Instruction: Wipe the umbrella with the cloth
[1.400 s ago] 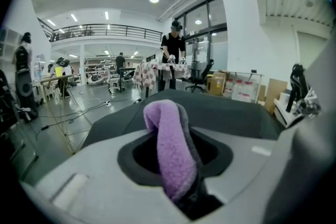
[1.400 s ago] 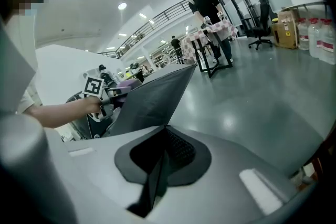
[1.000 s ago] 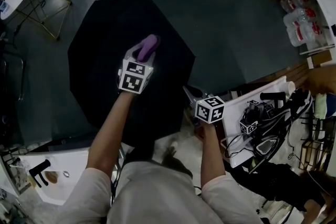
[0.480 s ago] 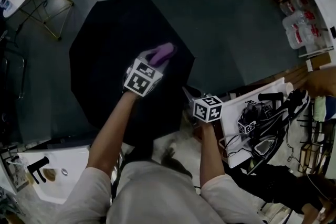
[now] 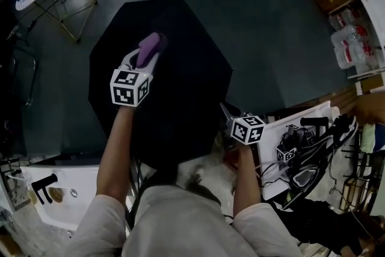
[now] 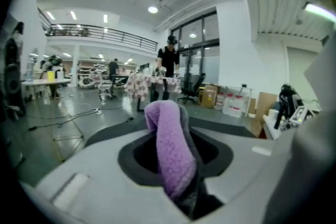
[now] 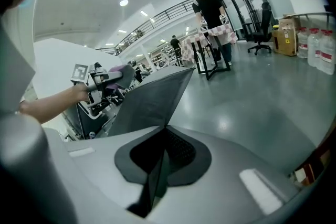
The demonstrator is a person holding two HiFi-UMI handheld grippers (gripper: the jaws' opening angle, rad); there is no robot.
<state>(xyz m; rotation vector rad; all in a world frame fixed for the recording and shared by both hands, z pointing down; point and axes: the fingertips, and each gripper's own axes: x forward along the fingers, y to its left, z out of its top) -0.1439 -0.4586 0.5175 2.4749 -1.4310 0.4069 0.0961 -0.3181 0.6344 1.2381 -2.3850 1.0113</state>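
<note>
Currently the left gripper's [image 5: 142, 58] jaws clamp the purple cloth [image 6: 170, 149], its free end bulging past the tips over the open black umbrella [image 5: 180, 69] on the floor. The right gripper's [image 5: 227, 114] jaws are pinched shut on the canopy's near edge. Likely trouble: wiping drag pulls that thin fabric free, and the umbrella rolls away.

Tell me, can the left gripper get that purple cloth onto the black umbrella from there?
Probably yes. The left gripper, fingers shut on the cloth, is right over the open umbrella with nothing between; the right gripper pinches the near rim, off to the side.
</note>
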